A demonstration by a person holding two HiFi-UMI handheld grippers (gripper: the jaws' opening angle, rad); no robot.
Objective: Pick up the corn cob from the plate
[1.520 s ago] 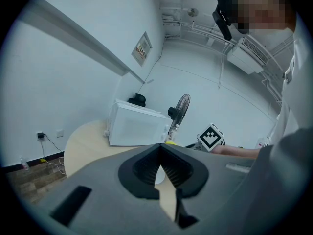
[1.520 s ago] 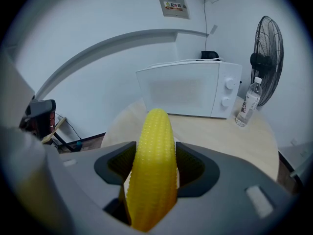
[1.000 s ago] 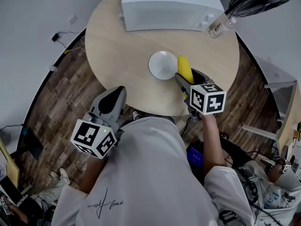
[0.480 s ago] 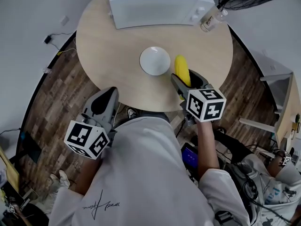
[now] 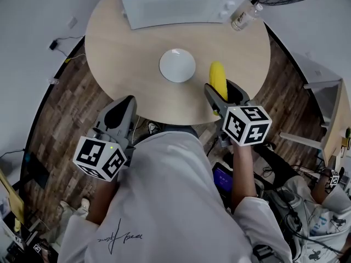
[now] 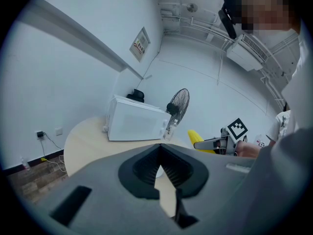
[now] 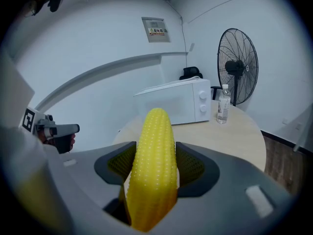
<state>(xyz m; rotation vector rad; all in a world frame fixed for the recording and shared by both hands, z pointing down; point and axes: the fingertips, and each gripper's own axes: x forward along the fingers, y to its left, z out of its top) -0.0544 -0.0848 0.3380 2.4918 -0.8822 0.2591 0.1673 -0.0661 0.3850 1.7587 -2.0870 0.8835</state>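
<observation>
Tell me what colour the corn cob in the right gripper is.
Bright yellow, with rows of small kernels. The corn cob shows best in the right gripper view.

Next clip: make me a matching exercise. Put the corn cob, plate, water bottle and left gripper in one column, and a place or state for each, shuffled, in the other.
Column one
1. corn cob
2. plate
3. water bottle
4. left gripper

Column two
A. stands beside the microwave
B. jaws together, holding nothing
C. clamped in the right gripper
D. nothing on it, on the table

Pairs: 1-C, 2-D, 3-A, 4-B
</observation>
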